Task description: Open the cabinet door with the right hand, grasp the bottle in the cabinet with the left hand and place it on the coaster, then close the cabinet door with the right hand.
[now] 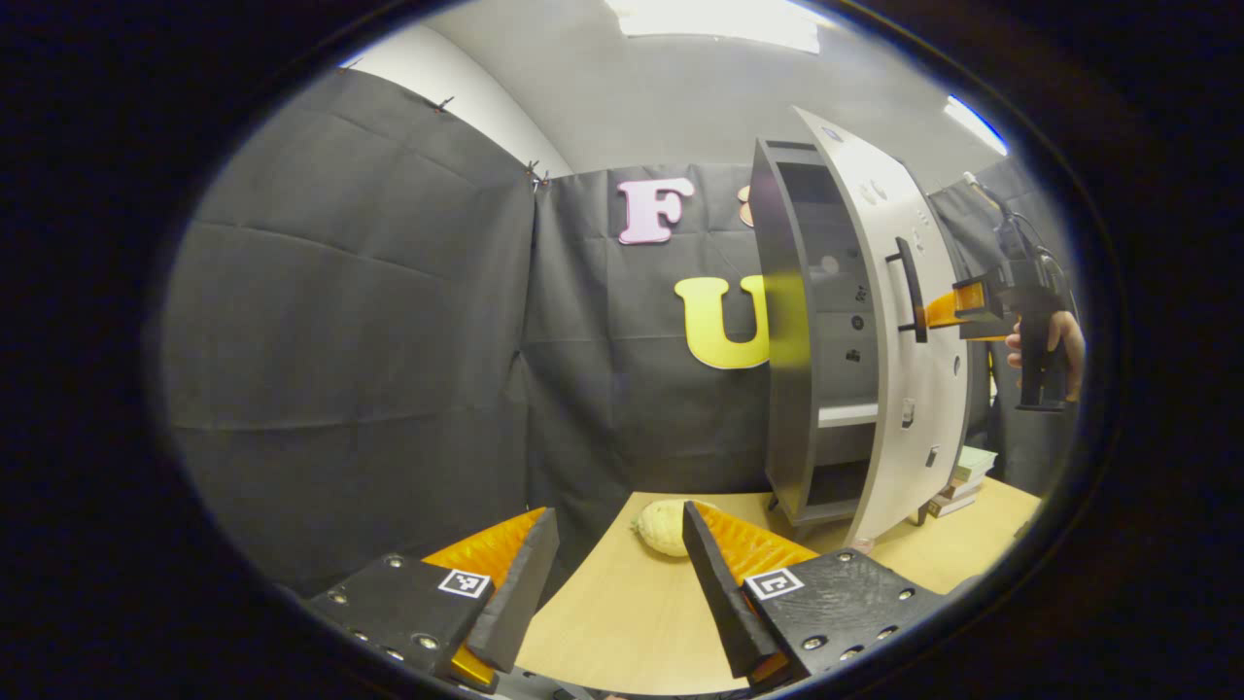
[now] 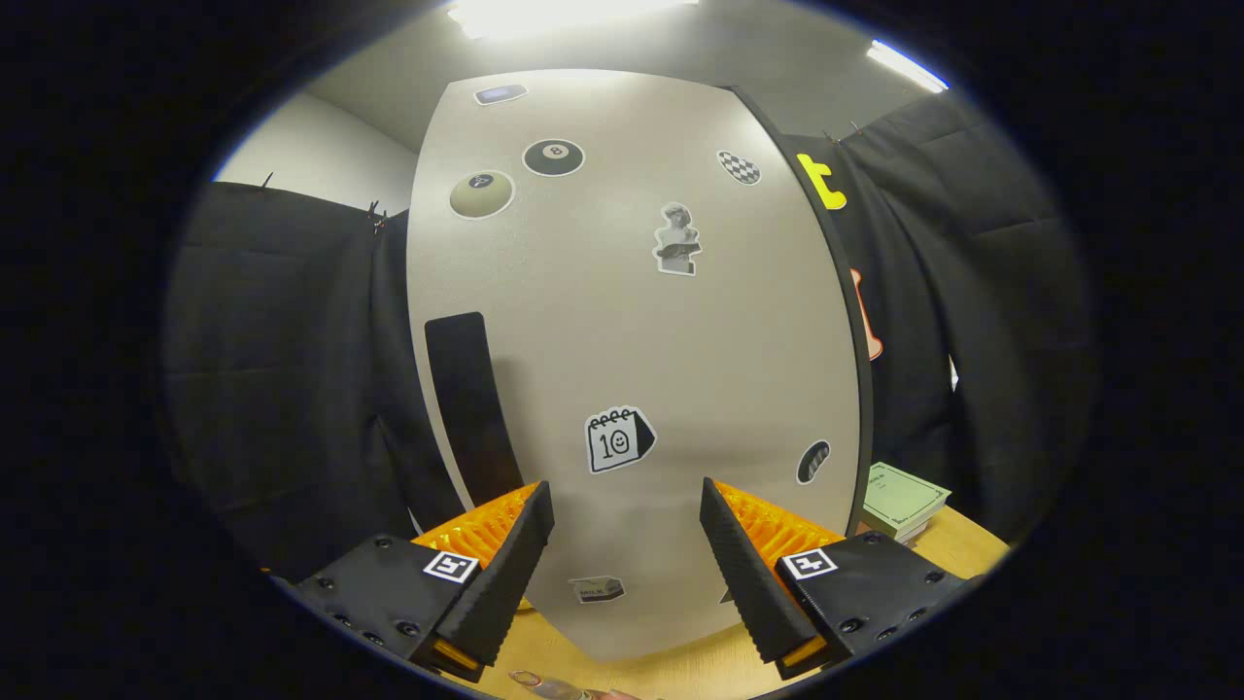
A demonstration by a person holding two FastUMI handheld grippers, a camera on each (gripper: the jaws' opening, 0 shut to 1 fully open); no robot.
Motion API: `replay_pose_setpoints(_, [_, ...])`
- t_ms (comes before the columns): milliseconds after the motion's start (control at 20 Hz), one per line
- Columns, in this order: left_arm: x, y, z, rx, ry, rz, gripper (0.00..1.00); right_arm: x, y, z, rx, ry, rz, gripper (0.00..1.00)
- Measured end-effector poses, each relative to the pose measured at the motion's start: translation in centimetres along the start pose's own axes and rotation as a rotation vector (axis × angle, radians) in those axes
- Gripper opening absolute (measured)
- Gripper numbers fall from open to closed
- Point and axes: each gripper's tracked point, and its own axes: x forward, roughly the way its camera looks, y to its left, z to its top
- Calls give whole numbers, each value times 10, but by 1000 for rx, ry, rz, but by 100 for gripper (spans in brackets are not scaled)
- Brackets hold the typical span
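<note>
The cabinet (image 1: 789,389) stands on the table at the right, its pale sticker-covered door (image 1: 899,321) swung partly open. The inside is dark, with a light shelf (image 1: 847,415) showing. A black handle (image 1: 912,290) runs down the door. My right gripper (image 1: 935,311), held by a hand (image 1: 1064,350), is at the door's outer face just beside the handle. In the right gripper view the door (image 2: 680,360) is close ahead, the handle (image 2: 473,408) lies left of my left finger, and my right gripper (image 2: 627,544) is open. My left gripper (image 1: 622,574) is open over the table.
A pale round thing (image 1: 666,527), possibly the coaster, lies on the wooden table (image 1: 622,632) left of the cabinet's foot. A stack of books (image 1: 962,476) sits behind the cabinet, with a green cover (image 2: 902,498). Black cloth walls close in the booth.
</note>
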Motion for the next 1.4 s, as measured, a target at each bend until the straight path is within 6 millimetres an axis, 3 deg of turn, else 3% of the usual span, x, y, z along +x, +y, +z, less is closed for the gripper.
replay_pose_setpoints(250, [-5,1,-2,-27,5,10,82,1,5,2,-76,-2,-14,98])
replay_pose_setpoints(400, [-6,-11,-8,-24,32,11,77,-6,8,3,-56,2,-2,98])
replay_pose_setpoints(600, [-17,-43,15,-21,11,13,79,-45,-14,5,-56,-19,13,98])
replay_pose_setpoints(900, [-22,-138,58,26,-53,-34,82,-124,-87,25,-120,-58,9,98])
replay_pose_setpoints(1150, [-39,-220,78,26,-90,-82,80,-179,-158,35,-193,-97,-35,98])
replay_pose_setpoints(1400, [-49,-269,95,17,-104,-112,77,-228,-217,29,-216,-109,-51,98])
